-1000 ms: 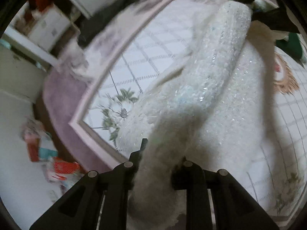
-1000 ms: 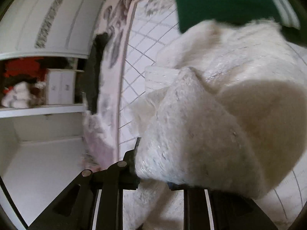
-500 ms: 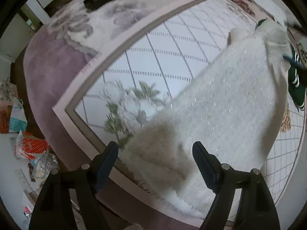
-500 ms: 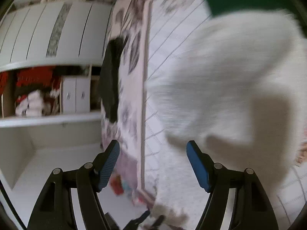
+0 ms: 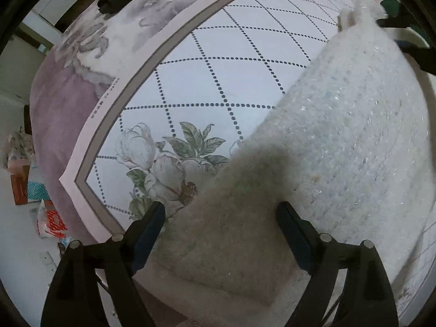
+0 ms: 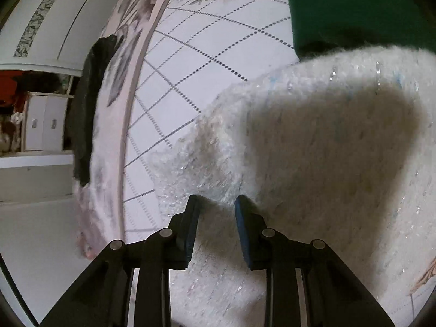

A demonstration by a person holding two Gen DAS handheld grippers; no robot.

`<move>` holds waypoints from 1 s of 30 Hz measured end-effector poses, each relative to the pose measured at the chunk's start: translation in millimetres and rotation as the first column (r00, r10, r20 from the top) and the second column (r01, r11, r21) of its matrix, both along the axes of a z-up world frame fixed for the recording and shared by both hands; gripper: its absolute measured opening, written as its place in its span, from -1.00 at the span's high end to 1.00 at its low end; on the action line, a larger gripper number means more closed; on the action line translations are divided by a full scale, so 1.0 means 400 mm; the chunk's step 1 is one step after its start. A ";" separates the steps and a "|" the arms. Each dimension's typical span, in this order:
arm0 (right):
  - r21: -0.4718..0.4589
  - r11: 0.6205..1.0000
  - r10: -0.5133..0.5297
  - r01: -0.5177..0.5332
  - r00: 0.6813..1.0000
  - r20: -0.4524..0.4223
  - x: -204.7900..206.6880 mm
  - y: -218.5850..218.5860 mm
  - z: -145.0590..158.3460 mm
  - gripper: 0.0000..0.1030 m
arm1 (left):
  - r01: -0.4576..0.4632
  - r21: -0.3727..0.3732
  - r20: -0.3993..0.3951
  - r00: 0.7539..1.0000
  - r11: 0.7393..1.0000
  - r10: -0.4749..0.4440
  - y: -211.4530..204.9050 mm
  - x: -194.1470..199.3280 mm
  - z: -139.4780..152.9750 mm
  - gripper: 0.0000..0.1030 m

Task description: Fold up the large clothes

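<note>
Floral bedspread [image 5: 245, 62] | white fuzzy sweater [image 5: 354, 125] laid flat | left gripper [image 5: 220, 215] wide apart, right gripper [image 6: 216, 204] narrowly parted — both empty | risk: fluffy pile slipping — fold skews.

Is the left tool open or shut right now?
Open. The left tool has its fingers spread wide over the white fuzzy sweater, gripping nothing.

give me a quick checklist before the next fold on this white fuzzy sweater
1. Left gripper released: ok, wide open over the sweater.
2. Right gripper holding the sweater: cannot tell, fingers close together at a fluffy edge, gap visible.
3. Sweater lying on the bedspread: ok.
4. Sweater clear of the green garment: not ok, its far edge meets it.
5. Black garment out of the way: ok, off at the bedspread's edge.
</note>
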State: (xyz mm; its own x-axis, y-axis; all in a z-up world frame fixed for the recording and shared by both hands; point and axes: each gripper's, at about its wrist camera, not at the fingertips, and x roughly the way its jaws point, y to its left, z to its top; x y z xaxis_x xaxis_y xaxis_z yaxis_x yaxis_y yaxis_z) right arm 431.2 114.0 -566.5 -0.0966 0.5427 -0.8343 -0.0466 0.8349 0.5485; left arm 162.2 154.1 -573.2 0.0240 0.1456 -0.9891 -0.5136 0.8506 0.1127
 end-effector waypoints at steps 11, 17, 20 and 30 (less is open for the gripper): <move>-0.040 0.999 0.025 -0.026 0.999 -0.043 -0.325 -0.266 0.188 -0.45 | -0.145 -0.109 0.065 0.986 0.983 0.152 0.102 -0.148 0.149 -0.65; -0.082 0.996 0.008 -0.034 0.953 -0.301 -0.649 -0.304 0.007 -0.45 | -0.141 -0.184 0.007 0.989 0.973 0.145 0.105 -0.153 0.054 -0.63; -0.098 0.995 -0.040 0.001 0.920 -0.389 -0.763 -0.307 -0.085 -0.45 | -0.110 -0.232 0.020 0.993 0.966 0.118 0.100 -0.136 0.011 -0.48; -0.081 0.988 -0.151 0.132 0.938 -0.312 -0.854 -0.360 -0.049 0.72 | -0.073 -0.288 0.083 0.992 0.955 0.100 0.013 -0.264 0.040 0.50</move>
